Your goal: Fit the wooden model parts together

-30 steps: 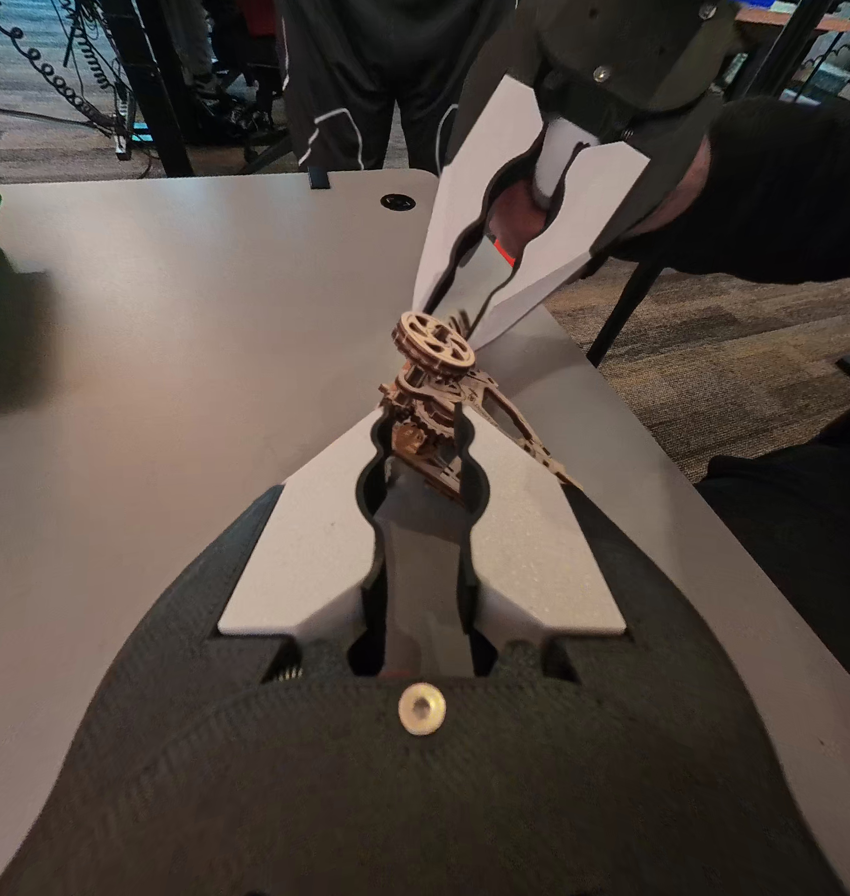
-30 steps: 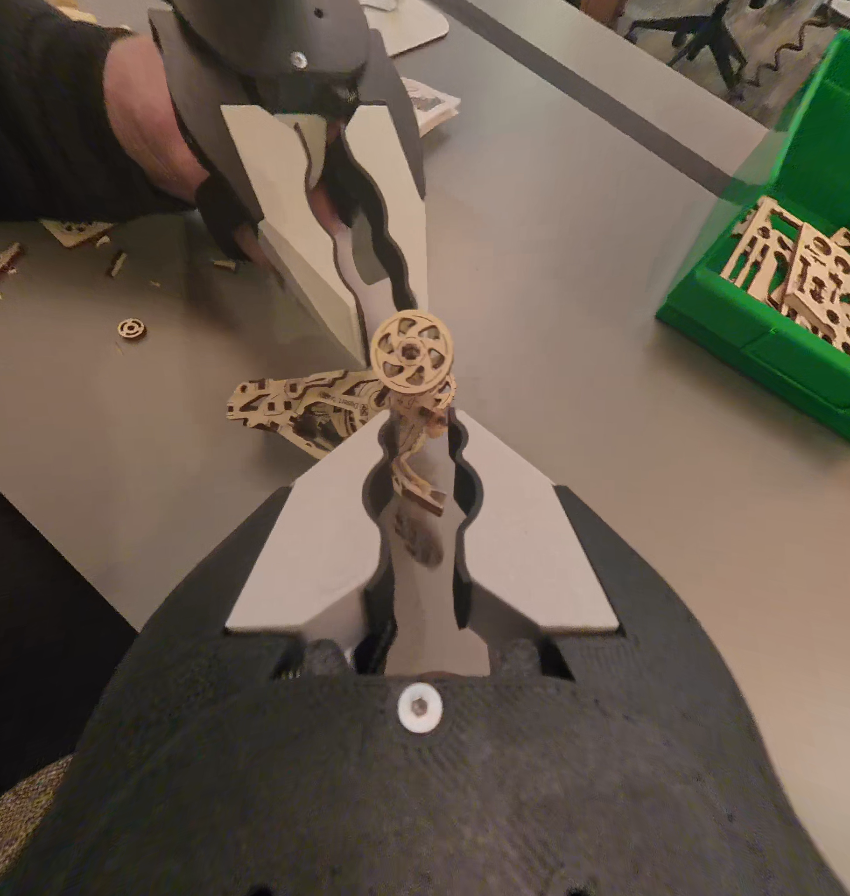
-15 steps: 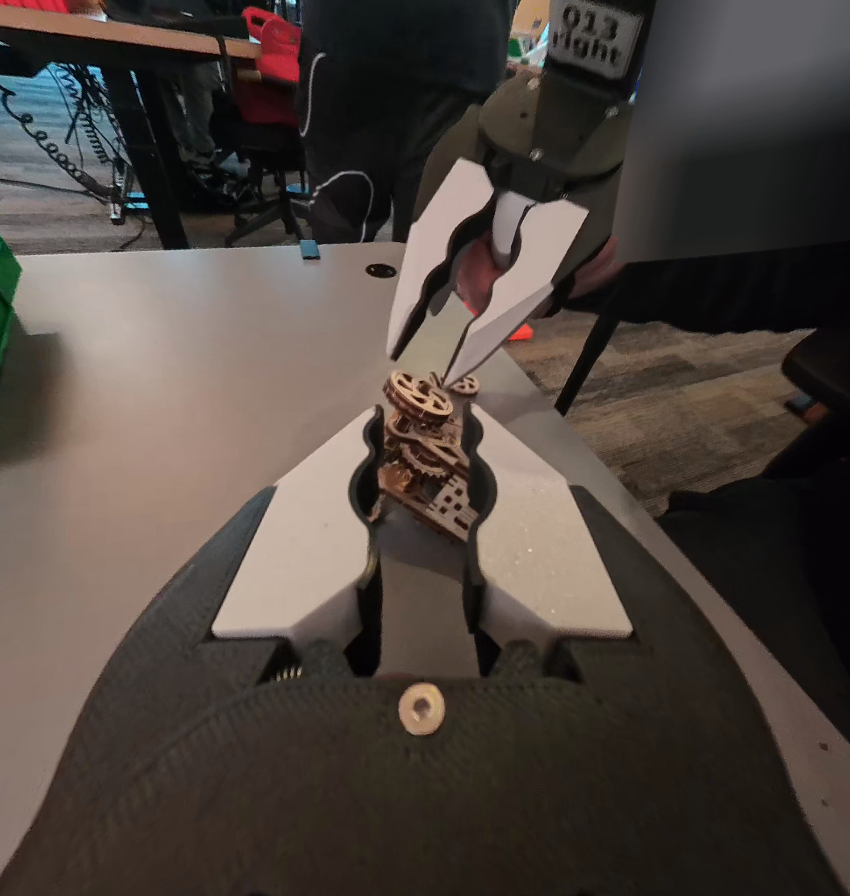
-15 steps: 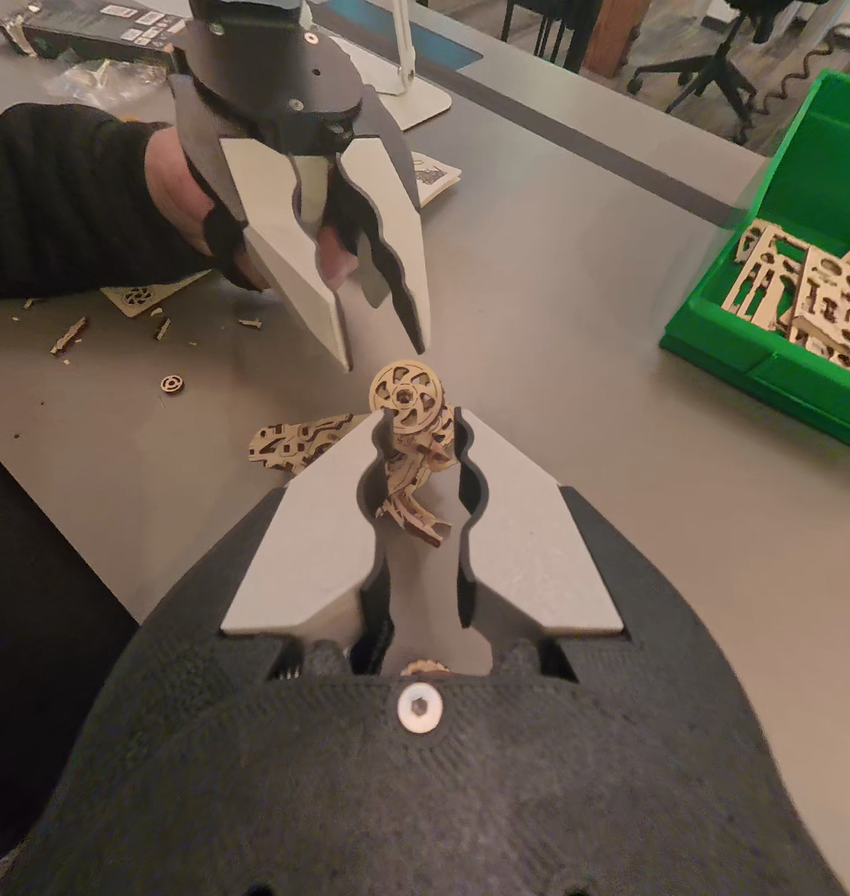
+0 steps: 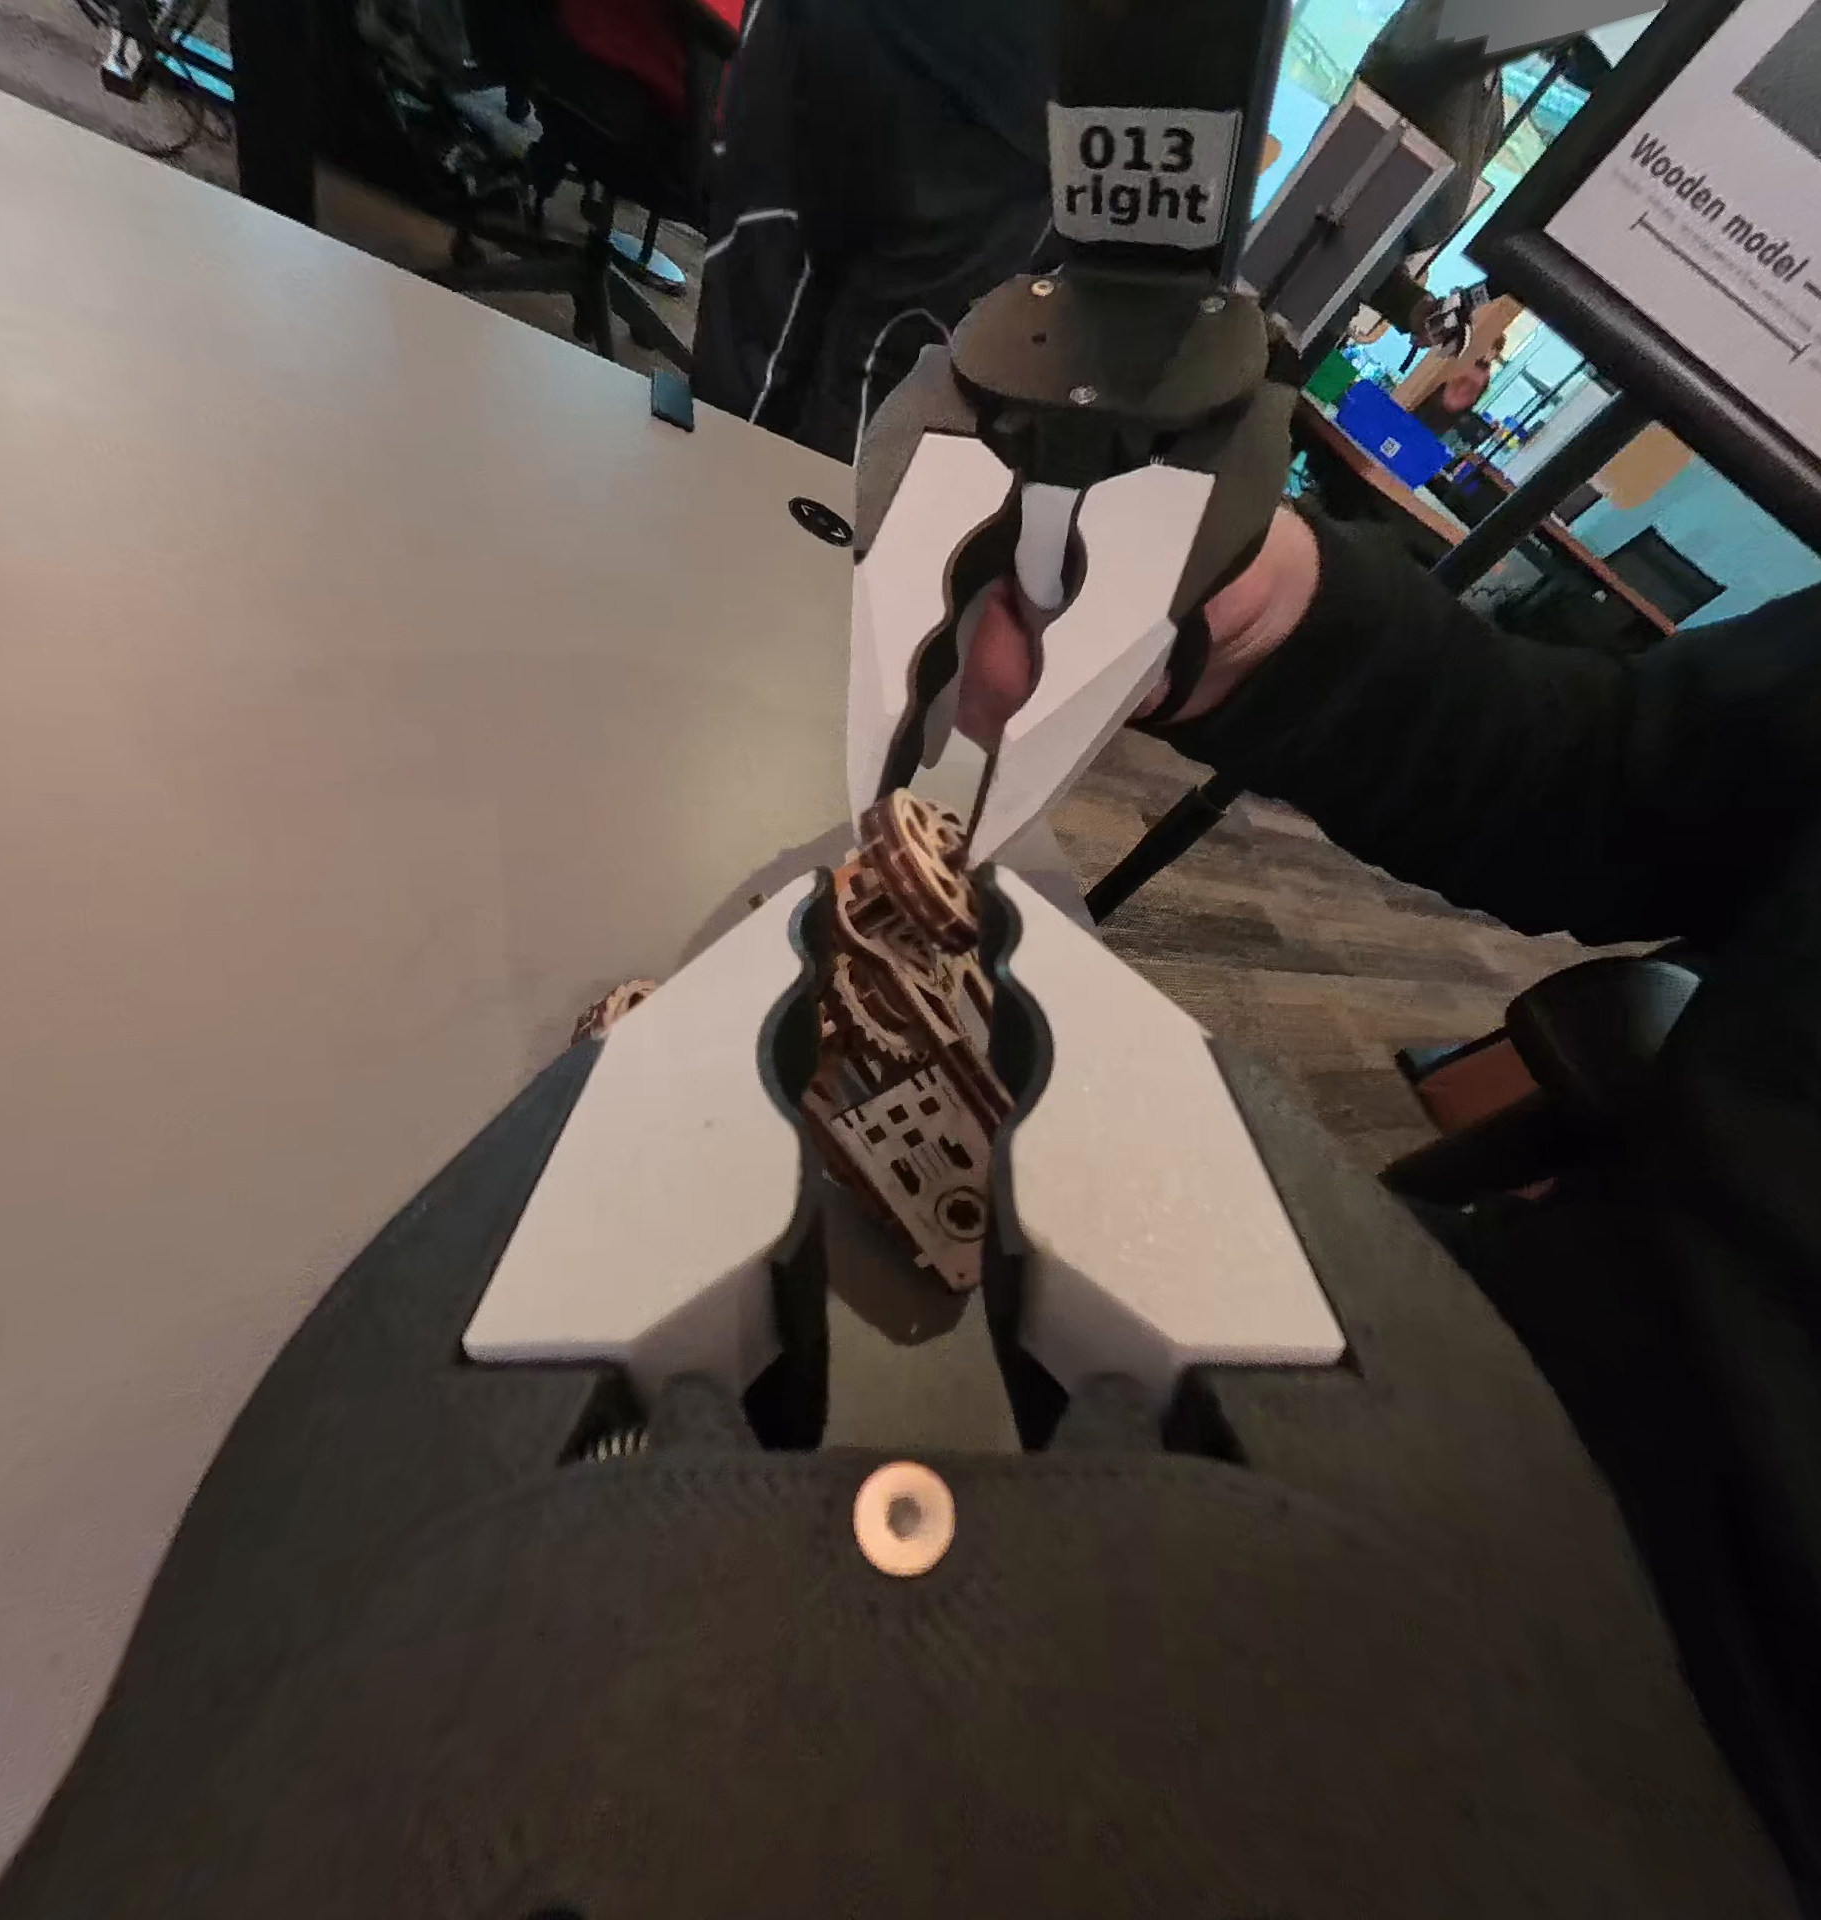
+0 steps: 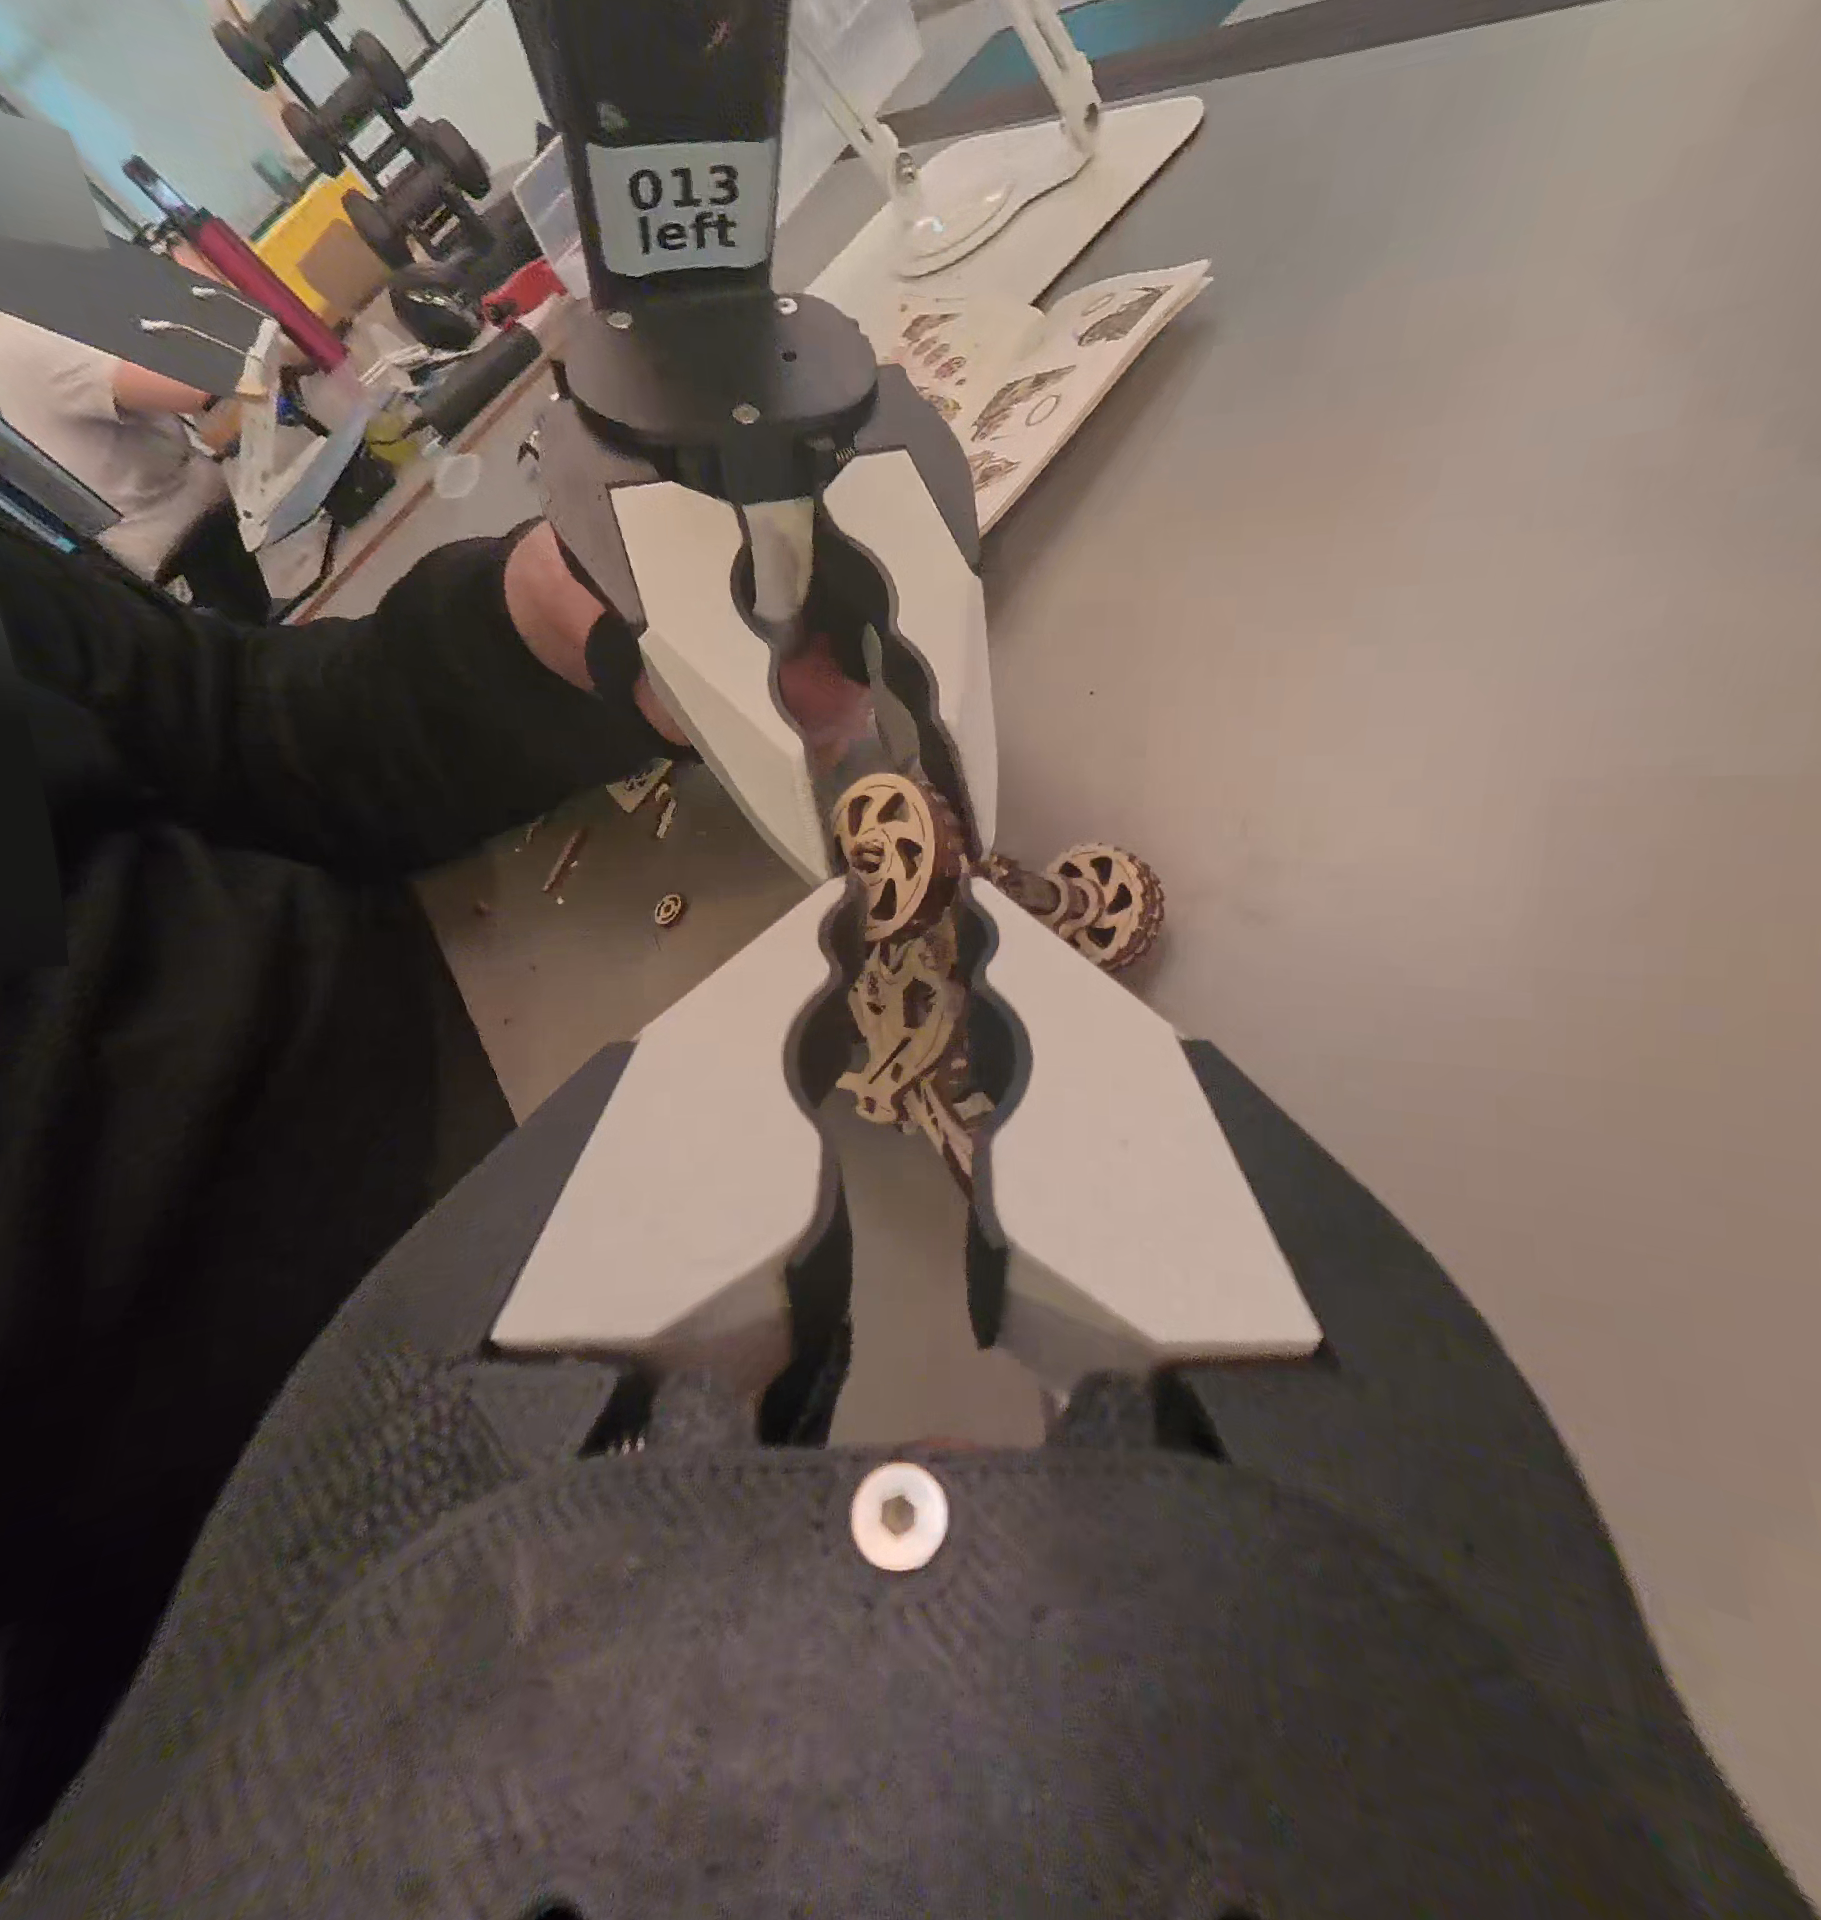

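Wooden gear model (image 5: 901, 1049) now sits deep between the left gripper (image 5: 901, 904) fingers, clamped along its frame and lifted off the grey table (image 5: 314, 727); half a second ago only its upper end was between the tips. Right gripper (image 6: 906, 914) is narrow, pinching the spoked wheel (image 6: 885, 862) end of the same assembly. A second ago it hung just above the wheel, and half a second ago it stood apart. So both tools now hold one piece, tip to tip, which looks like a press-fit or a hand-over, though I can't tell which. A loose wheel-and-axle part (image 6: 1088, 904) lies on the table just right of the right gripper's tip, with wood offcuts (image 6: 615, 842) to its left and an instruction booklet (image 6: 1051, 364) beyond the left gripper. Probably the wheel part goes on next.
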Tool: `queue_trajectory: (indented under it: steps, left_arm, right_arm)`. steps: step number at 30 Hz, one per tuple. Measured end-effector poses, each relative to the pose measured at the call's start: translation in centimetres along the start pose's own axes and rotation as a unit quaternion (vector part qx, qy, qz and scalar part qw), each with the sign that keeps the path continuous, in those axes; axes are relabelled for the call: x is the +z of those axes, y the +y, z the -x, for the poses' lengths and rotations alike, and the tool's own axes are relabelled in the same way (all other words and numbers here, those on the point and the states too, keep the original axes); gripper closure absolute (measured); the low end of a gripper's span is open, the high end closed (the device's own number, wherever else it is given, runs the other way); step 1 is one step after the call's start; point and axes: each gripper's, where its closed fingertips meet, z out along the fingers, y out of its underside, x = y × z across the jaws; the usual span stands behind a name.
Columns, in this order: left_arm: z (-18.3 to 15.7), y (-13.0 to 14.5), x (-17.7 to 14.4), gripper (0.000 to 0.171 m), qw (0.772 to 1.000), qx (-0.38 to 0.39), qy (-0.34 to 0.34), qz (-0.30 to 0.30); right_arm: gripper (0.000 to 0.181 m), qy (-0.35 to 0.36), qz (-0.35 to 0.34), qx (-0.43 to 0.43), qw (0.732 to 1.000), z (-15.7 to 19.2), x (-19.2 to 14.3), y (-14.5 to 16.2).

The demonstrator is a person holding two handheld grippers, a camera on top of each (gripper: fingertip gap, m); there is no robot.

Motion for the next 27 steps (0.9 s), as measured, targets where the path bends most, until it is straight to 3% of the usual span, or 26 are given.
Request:
queue_trajectory:
  steps: [9,14,16,21,23,27]
  left_arm:
    - [-2.1,0.9,-1.1,0.155,0.988,0.136,-0.059,0.031]
    - [-3.7,3.1,-1.1,0.156,0.924,0.339,-0.139,0.108]
    - [-4.5,3.8,-1.1,0.157,0.92,0.353,-0.137,0.106]
    - [-5.0,3.8,-2.4,0.134,0.914,0.361,-0.171,0.071]
    - [-4.5,3.4,-3.4,0.107,0.915,0.346,-0.198,0.064]
    - [-2.2,3.6,-4.2,0.07,0.928,0.288,-0.221,0.08]
  right_arm:
    - [0.168,0.046,-0.048,-0.133,0.989,2.2,0.7,0.3]
    - [0.168,0.101,-0.03,-0.248,0.963,3.9,1.2,2.3]
    - [0.171,0.1,-0.028,-0.262,0.96,4.6,1.4,3.1]
    - [0.166,0.091,0.001,-0.288,0.953,5.5,1.9,4.0]
    - [0.161,0.087,0.019,-0.3,0.95,5.5,1.9,4.3]
    - [0.158,0.066,0.041,-0.315,0.946,5.6,1.8,4.6]
